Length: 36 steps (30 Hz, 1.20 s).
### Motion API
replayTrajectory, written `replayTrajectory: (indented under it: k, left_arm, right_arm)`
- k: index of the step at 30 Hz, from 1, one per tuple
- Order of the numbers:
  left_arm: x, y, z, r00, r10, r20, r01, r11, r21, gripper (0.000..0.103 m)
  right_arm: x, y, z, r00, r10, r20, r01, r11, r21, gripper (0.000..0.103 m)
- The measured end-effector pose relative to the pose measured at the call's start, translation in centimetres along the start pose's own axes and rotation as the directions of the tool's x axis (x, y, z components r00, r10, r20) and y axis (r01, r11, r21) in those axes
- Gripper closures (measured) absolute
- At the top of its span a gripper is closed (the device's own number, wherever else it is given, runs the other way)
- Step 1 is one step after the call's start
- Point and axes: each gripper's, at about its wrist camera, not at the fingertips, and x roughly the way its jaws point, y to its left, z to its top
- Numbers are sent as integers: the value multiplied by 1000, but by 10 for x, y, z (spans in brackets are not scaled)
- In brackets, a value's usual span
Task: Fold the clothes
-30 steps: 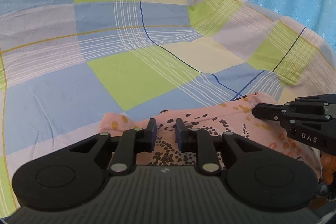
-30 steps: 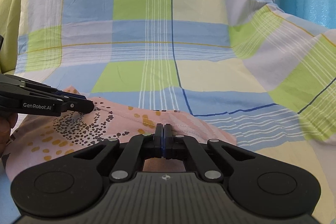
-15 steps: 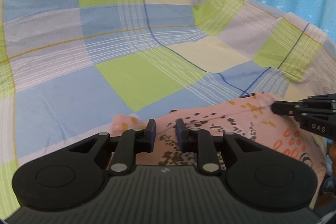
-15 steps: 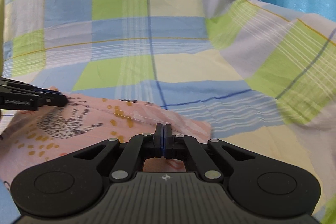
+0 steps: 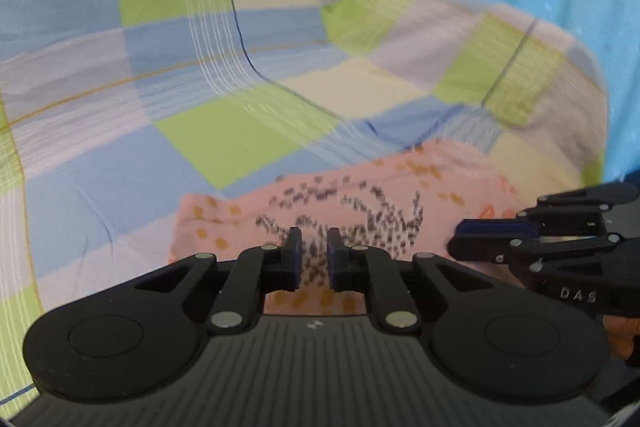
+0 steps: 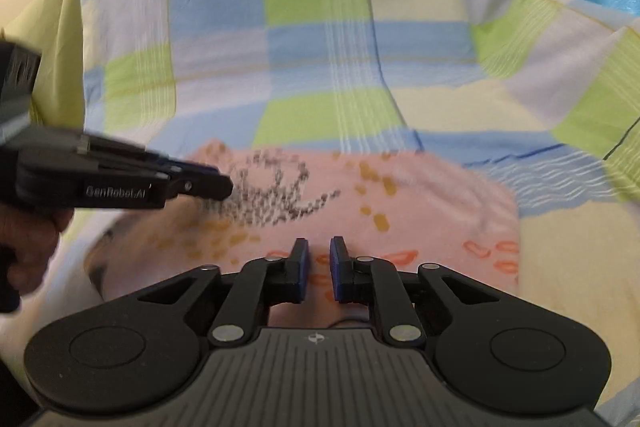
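Left wrist view: the pink garment [image 5: 360,203] lies folded on the checked sheet [image 5: 200,107], at 12 o'clock just beyond the left gripper [image 5: 311,255]. To finish this fold well, I'd press the layers flat and square the edges. Its fingers stand slightly apart, gripping nothing, over the cloth.

Right wrist view: the right gripper [image 6: 319,265] is likewise parted a little and empty, above the garment's near edge; the left one comes in at 9 o'clock.
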Motion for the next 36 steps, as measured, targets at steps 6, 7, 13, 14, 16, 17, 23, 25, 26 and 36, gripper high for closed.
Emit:
replayTrajectory:
  k: [6,7,13,14,16,17,23,25,26,36]
  left_arm:
    - [4,31,-7,989,146,-26,-146,989,-11,92]
    - [0,33,-8,990,137,-23,-138,990,-27,93]
    - [-42,7,-18,1000,-23,9,23,1000,-8,92]
    - [-48,-1,-23,999,-37,1,37,999,19,92]
    - [-49,-10,-32,998,-35,-43,38,997,68,92]
    - [-48,-12,-35,998,-29,-60,34,996,87,92]
    - [-51,17,-41,993,103,-57,-101,994,36,95]
    - [-55,16,-39,994,103,-30,-102,994,31,97]
    - [-59,11,-37,996,84,-9,-84,996,37,97]
    - [-58,-42,-51,997,-10,-79,28,973,228,91]
  right_arm:
    - [-12,-43,-5,978,-206,6,204,972,119,100]
    - [-16,-49,-6,975,-222,10,218,964,149,98]
    - [-53,-12,-20,990,-101,94,91,990,105,88]
    - [-55,-1,-25,994,-74,86,67,995,79,88]
    - [-50,13,-35,998,-56,34,54,998,42,88]
    - [-49,16,-39,998,-58,16,57,998,32,88]
    - [-68,0,-54,971,-238,-24,239,969,65,90]
    - [-76,-8,-57,965,-262,-11,262,960,97,87]
    - [-81,-7,-58,966,-258,10,255,962,97,86]
    - [-78,21,-67,993,-119,-20,119,992,35,87]
